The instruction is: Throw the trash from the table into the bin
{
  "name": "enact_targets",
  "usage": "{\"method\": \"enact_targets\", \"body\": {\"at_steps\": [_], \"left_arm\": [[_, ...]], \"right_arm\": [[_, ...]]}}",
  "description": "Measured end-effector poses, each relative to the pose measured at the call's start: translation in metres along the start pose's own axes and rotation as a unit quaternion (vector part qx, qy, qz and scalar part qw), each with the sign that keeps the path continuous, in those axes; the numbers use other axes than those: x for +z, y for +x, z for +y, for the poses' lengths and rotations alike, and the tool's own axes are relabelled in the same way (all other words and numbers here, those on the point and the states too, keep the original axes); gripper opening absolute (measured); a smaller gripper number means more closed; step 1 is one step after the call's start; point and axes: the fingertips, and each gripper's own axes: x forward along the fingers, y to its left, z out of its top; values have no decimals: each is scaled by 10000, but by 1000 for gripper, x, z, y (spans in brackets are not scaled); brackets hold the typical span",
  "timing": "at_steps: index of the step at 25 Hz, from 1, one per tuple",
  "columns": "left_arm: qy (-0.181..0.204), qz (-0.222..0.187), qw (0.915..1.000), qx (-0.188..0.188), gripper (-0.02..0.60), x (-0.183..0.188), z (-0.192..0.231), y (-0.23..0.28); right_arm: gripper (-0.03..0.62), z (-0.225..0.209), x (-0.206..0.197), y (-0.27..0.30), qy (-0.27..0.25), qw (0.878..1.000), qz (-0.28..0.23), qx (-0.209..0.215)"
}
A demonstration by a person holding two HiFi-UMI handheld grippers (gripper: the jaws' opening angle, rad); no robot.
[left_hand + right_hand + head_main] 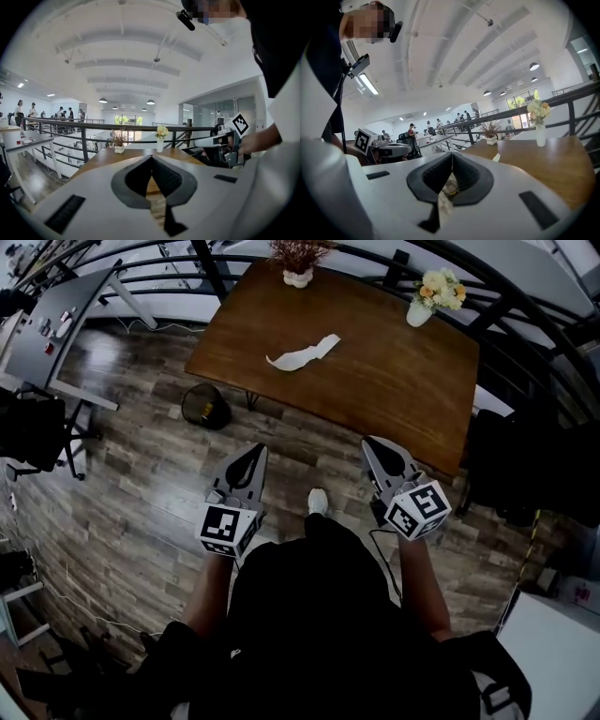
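Head view shows the trash (pixel 303 354), a long white scrap, lying flat in the middle of the brown table (pixel 403 409). Its long side runs on a slant. The fat end is nearer to the jaws and to the left. The thin end points away and to the right, toward the vase with flowers (pixel 436 296).

The left gripper (pixel 258 448) has its jaws closed tight, tip to tip, with nothing in them. The right gripper (pixel 370 441) is closed and empty too. Both hang over the wood floor (pixel 141 493), side by side and well apart from the trash.

The trash is far in front of both sets of jaws, about in the middle between them. The near edge of the table lies between the jaws and the trash.

The black bin (pixel 206 407) sits on the floor in front of the left jaws and off to their left, just beside the table corner. A white pot with dry twigs (pixel 298 263) stands at the far edge, past the trash. A dark railing (pixel 525 296) runs behind the table.
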Motion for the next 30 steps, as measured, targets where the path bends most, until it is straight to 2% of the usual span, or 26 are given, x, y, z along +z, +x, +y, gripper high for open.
{"method": "enact_targets", "body": {"at_steps": [6, 11, 16, 20, 25, 30], "left_arm": [[-87, 152, 9998, -9, 11, 0, -10, 40], [-38, 275, 9994, 225, 11, 1, -4, 57], [-19, 451, 9982, 407, 12, -6, 10, 58], [-71, 408, 9985, 366, 11, -6, 16, 70], [-33, 241, 9995, 209, 11, 1, 30, 84], [11, 217, 9998, 38, 11, 6, 68, 99]], "right_arm": [[14, -42, -13, 15, 174, 9993, 245, 237], [14, -65, -8, 37, 129, 9982, 315, 488], [14, -55, -5, 59, 5, 9959, 349, 837], [14, -38, -10, 71, 95, 9941, 372, 1013], [14, -23, -13, 86, 216, 9949, 340, 926], [14, -21, -6, 119, 141, 9961, 380, 784]]}}
